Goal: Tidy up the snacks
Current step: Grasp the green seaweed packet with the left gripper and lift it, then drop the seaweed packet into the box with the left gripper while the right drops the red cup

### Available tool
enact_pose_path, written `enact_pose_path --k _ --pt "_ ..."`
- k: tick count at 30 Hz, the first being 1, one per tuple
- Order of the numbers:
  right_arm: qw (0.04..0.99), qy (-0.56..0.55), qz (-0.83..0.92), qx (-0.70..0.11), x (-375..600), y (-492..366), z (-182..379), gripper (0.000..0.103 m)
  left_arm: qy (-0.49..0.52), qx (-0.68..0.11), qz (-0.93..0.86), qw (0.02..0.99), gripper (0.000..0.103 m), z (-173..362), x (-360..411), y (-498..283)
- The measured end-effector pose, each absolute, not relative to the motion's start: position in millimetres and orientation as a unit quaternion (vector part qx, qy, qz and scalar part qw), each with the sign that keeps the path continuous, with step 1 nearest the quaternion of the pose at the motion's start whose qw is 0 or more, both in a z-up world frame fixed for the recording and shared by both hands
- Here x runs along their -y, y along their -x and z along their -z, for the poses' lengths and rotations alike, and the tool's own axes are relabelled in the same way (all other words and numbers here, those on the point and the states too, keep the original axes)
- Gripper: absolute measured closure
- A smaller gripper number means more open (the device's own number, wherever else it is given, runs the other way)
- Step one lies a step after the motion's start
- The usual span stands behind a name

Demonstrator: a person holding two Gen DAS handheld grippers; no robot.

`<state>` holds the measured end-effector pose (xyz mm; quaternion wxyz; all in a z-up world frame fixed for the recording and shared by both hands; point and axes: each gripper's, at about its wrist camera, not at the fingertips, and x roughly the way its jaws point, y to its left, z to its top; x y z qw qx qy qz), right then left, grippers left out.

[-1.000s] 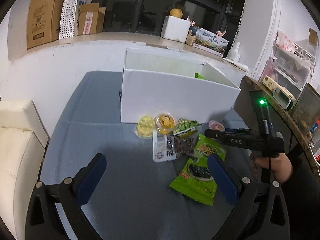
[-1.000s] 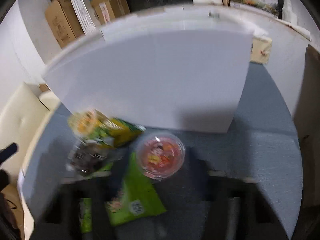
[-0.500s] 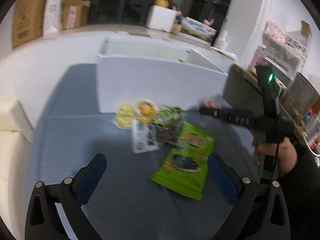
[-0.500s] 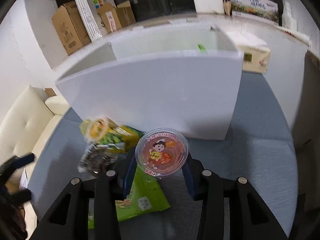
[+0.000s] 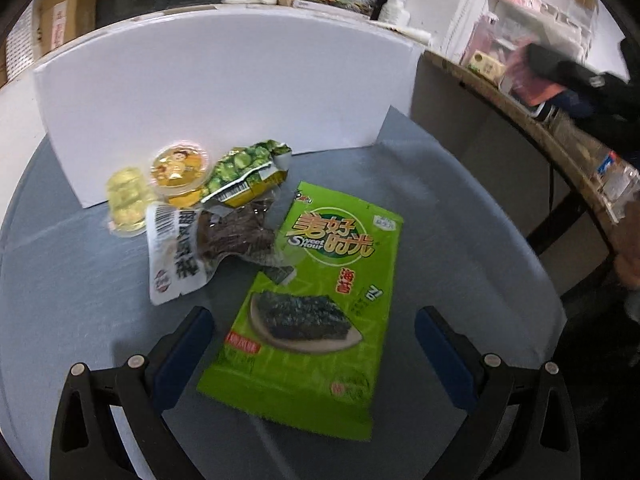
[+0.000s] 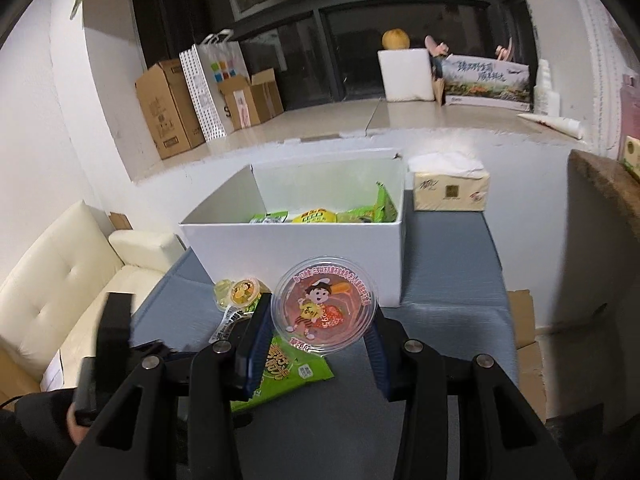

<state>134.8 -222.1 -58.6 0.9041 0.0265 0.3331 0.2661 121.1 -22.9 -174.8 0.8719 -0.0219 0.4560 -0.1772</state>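
Right gripper (image 6: 324, 332) has the pink jelly cup (image 6: 324, 306) pinched between its blue pads, one pad on each side of the clear rim, cartoon lid facing the camera, and the cup hangs in the air in front of the white box (image 6: 296, 240). That box sits open on the grey-blue tablecloth (image 6: 448, 280), with green and yellow snack packets already inside against its far wall. Over on the other side, the left gripper (image 5: 314, 340) is spread wide with nothing between its pads, poised above the green seaweed packet (image 5: 320, 300), which lies flat on the cloth, its lower part between the two fingers. Just beyond it: a dark dried-snack pouch (image 5: 236, 236), a green pea packet (image 5: 244, 172), an orange jelly cup (image 5: 180, 168) and a pale yellow jelly cup (image 5: 126, 200), bunched close against the box's front wall. A tissue pack (image 6: 450, 188) sits beside the box.
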Motion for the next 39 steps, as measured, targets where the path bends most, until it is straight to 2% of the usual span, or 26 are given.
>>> enact_pose_path --k 3,4,6,9,18,28,39 --pt "0.907 -0.032 -0.260 -0.331 231 -131 56 0.057 -0.005 -0.455 0.179 0.872 0.002 176 31 -125" --pt "0.907 -0.034 -0.259 -0.331 233 -131 56 0.057 -0.013 -0.454 0.181 0.873 0.006 176 33 -126" --pt "0.907 -0.036 -0.259 -0.331 235 -130 57 0.057 -0.039 -0.447 0.180 0.875 0.028 174 41 -124" --pt "0.905 -0.040 -0.260 -0.333 236 -128 59 0.057 -0.032 -0.451 0.191 0.871 0.031 170 47 -127" --pt "0.906 -0.042 -0.260 -0.333 240 -124 59 0.057 -0.015 -0.424 0.226 0.877 0.032 142 43 -100" --pt "0.909 -0.047 -0.269 -0.314 239 -139 46 0.057 0.010 -0.337 0.184 0.923 0.032 75 11 -83" --pt "0.902 -0.052 -0.306 -0.300 188 -236 20 0.057 0.002 -0.263 0.086 0.961 0.032 17 -47 -173"
